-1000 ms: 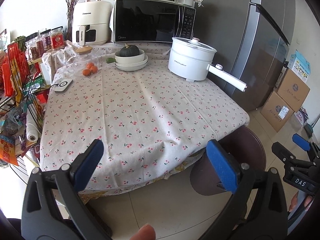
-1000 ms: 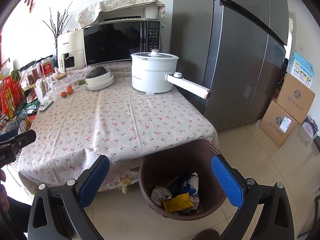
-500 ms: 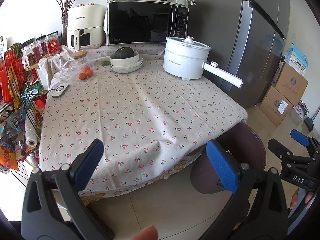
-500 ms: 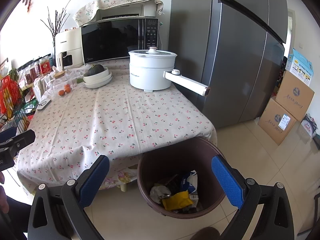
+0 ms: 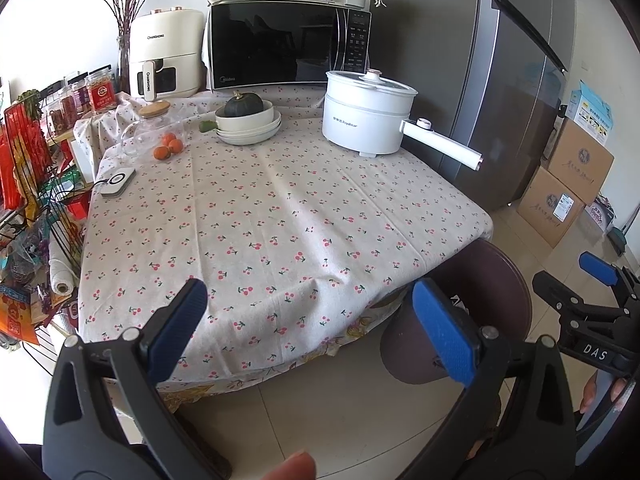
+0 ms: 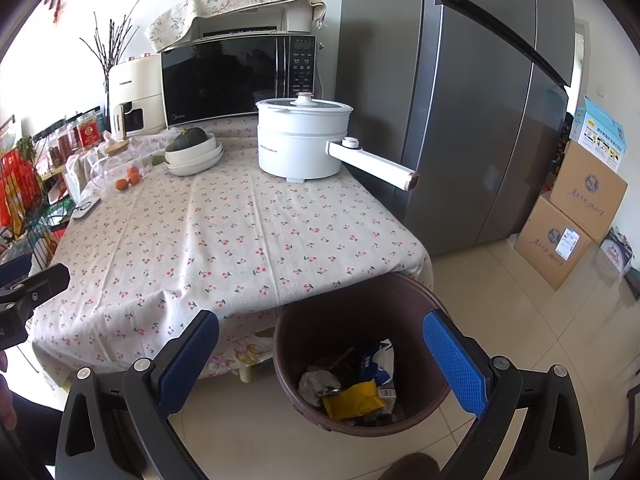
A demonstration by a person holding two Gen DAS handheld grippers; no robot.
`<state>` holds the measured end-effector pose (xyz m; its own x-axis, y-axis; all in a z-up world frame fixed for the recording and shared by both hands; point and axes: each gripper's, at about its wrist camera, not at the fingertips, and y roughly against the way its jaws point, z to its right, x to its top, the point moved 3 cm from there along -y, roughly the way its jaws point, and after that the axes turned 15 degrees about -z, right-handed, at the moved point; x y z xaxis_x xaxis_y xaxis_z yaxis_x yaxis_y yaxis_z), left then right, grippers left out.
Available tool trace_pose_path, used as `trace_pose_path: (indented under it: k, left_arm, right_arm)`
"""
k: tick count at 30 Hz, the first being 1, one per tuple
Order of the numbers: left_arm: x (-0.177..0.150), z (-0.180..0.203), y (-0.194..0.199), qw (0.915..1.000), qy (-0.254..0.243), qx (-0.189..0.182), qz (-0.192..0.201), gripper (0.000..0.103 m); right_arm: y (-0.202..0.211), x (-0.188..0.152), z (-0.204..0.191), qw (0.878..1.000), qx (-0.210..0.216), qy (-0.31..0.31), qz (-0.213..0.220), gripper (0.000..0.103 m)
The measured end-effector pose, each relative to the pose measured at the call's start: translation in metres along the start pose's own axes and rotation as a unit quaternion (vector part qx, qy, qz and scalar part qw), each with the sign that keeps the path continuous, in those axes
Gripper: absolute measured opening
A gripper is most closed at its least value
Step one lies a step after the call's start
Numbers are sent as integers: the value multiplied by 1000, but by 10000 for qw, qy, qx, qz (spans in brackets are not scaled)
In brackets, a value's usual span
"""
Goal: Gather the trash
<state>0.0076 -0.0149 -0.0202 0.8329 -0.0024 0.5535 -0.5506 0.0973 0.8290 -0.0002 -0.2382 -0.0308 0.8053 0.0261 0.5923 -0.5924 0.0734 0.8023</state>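
Note:
A brown round bin [image 6: 404, 308] stands on the floor at the table's near right corner, partly under the cloth. Inside lie crumpled wrappers [image 6: 352, 384]: a yellow one, a white one, a blue and white one. My right gripper [image 6: 320, 360] hovers open above and in front of the bin, holding nothing. In the left wrist view the bin [image 5: 496, 292] shows behind the right finger, and my left gripper [image 5: 312, 320] is open and empty over the table's front edge. The cherry-print tablecloth [image 5: 272, 216] shows no loose trash.
At the table's back stand a white electric pot [image 5: 366, 112] with a long handle, stacked bowls with a squash [image 5: 248, 120], oranges [image 5: 168, 146], a microwave [image 5: 288, 48] and an air fryer [image 5: 164, 60]. A wire rack [image 5: 32, 184] lies left, a fridge [image 6: 472, 100] and cardboard boxes [image 6: 572, 216] right.
Both grippers have risen and tilted slightly, so the table and bin sit a little lower in view. Both stay open and empty.

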Motion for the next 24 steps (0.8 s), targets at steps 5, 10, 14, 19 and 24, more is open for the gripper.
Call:
trace_pose_path:
  k: [5, 10, 14, 19, 24]
  left_arm:
    - [0, 0, 0, 10000, 0, 0, -1, 102]
    - [-2, 0, 0, 10000, -52, 7, -22, 102]
    - [-3, 1, 1, 9999, -124, -11, -21, 102]
    - [-4, 5, 1, 9997, -241, 16, -25, 102]
    - [-4, 5, 0, 9996, -273, 30, -42, 102]
  right_arm:
    - [0, 0, -1, 10000, -7, 3, 9, 103]
    - [-1, 0, -2, 10000, -14, 7, -28, 103]
    - [0, 0, -3, 10000, -22, 25, -3, 103]
    - [0, 1, -2, 10000, -11, 12, -6, 103]
    - [2, 1, -2, 10000, -4, -10, 32, 103]
